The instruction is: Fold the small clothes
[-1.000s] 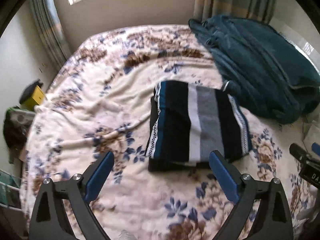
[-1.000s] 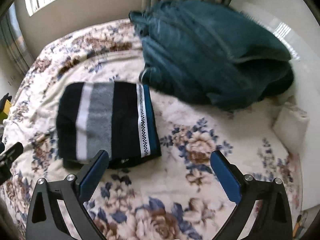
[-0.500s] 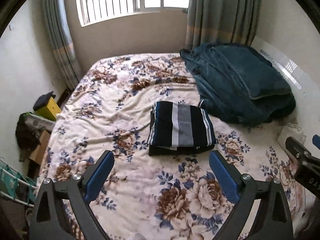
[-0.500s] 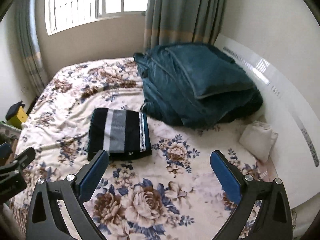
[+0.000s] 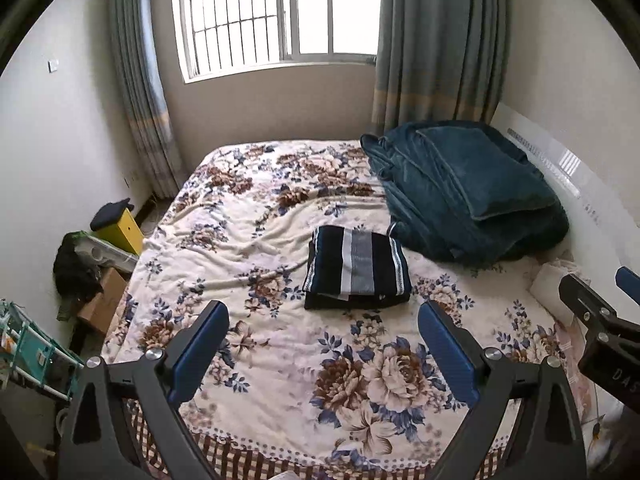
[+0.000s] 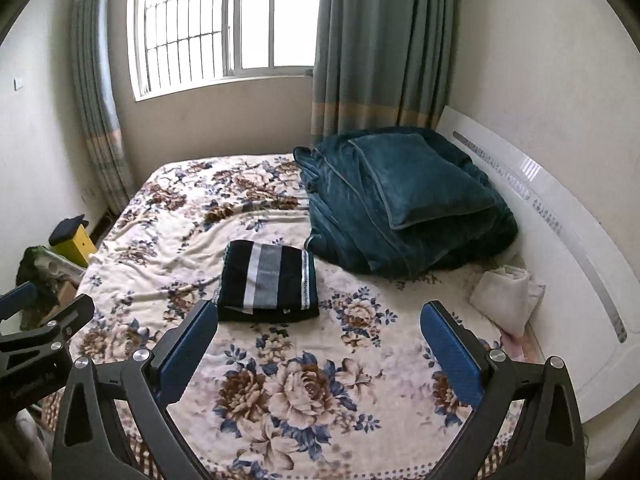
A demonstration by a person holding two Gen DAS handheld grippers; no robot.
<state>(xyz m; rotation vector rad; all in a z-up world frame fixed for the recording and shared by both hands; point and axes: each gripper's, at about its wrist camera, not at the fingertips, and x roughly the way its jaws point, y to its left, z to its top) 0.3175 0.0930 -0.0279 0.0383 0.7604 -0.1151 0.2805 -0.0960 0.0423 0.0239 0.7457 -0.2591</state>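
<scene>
Both tools have pulled far back from the folded striped cloth (image 5: 357, 266). It lies mid-bed (image 5: 280, 360), stripes pointing to 12 o'clock, long side running 3 to 9. The left tool (image 5: 323, 324) and right tool (image 6: 318, 322) gape, released.

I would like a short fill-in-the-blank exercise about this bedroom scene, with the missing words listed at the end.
1. The folded striped garment lies on the floral ____.
2. Both the left gripper and the right gripper have their jaws ____.
3. The heap beside the garment, near the headboard, is a blanket of dark ____ colour.
4. The small box on the floor beside the bed is ____.

Missing words: bedspread; open; teal; yellow
</scene>
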